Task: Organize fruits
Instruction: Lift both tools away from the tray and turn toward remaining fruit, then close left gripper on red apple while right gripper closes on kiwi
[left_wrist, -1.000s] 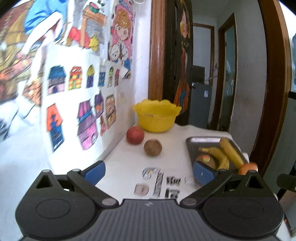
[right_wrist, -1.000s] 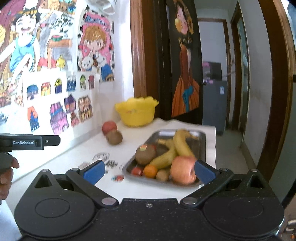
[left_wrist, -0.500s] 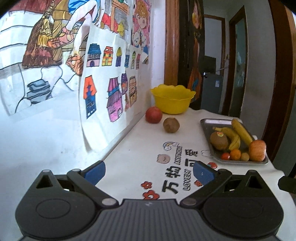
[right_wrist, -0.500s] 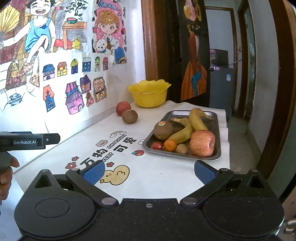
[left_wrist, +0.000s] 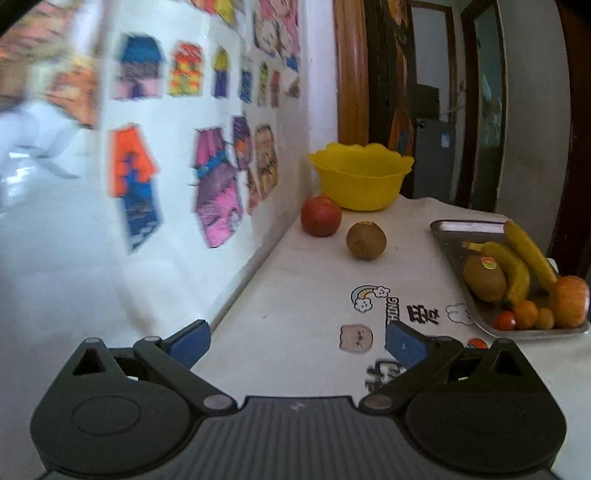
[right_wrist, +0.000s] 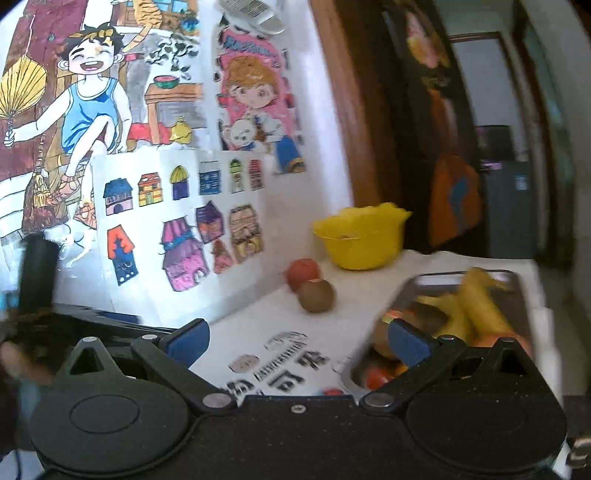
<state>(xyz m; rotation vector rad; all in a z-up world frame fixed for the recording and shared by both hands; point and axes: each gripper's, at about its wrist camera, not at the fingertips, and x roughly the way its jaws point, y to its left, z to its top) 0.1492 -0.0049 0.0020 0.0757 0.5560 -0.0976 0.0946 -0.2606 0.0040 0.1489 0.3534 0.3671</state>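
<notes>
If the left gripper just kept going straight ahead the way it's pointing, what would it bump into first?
Probably the brown kiwi lying loose on the table, with the red apple and yellow bowl behind it. The open left gripper holds nothing; depth is hard to judge.

A white bench (left_wrist: 303, 295) with printed cartoon stickers stands against a wall. On it rest a yellow bowl (left_wrist: 360, 177), a red apple (left_wrist: 320, 216), a brown kiwi (left_wrist: 365, 240) and a metal tray (left_wrist: 450, 243) holding fruit.
</notes>
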